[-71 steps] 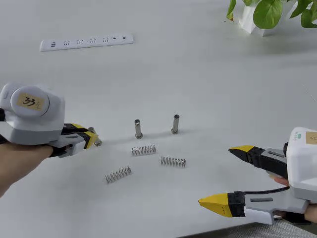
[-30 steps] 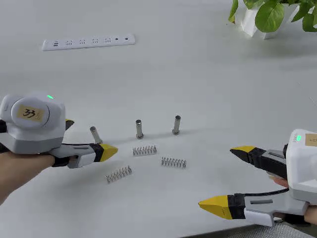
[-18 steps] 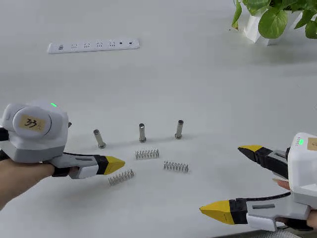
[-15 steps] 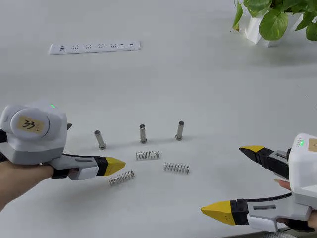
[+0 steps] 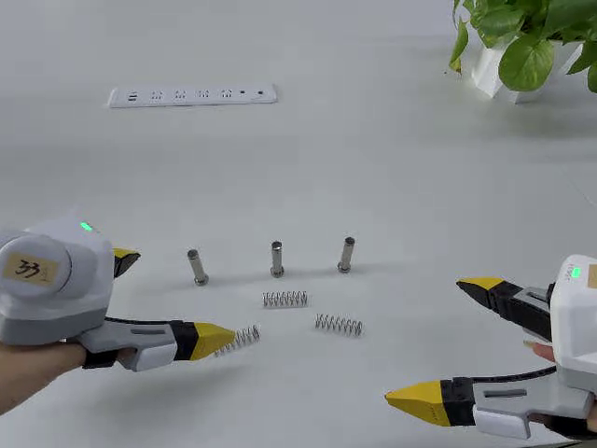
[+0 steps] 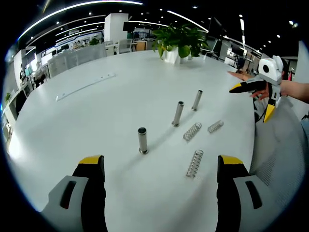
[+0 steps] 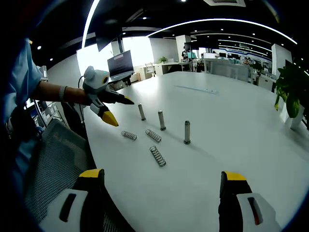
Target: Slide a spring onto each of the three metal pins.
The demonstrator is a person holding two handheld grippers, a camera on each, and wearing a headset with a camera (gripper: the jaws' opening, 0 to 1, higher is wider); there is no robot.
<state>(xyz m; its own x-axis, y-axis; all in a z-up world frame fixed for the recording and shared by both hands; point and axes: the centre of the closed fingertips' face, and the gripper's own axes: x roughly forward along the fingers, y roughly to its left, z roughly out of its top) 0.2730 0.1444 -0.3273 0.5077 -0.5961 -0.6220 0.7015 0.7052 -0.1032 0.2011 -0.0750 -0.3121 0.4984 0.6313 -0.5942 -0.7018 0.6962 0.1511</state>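
Three metal pins stand upright in a row on the white table: left pin, middle pin, right pin. Three springs lie flat in front of them: one, another, and a third at the left. My left gripper is open, its near jaw tip just beside the left spring, and the left pin stands ahead between the jaws. My right gripper is open and holds nothing, well to the right of the springs.
A white power strip lies at the far left of the table. A potted plant stands at the far right corner. The table's near edge runs close below my right gripper. A person's sleeve shows at the left in the right gripper view.
My left gripper opened and let go of the left pin, which now stands upright. It then drew back toward me, next to the left spring. The right gripper barely moved.
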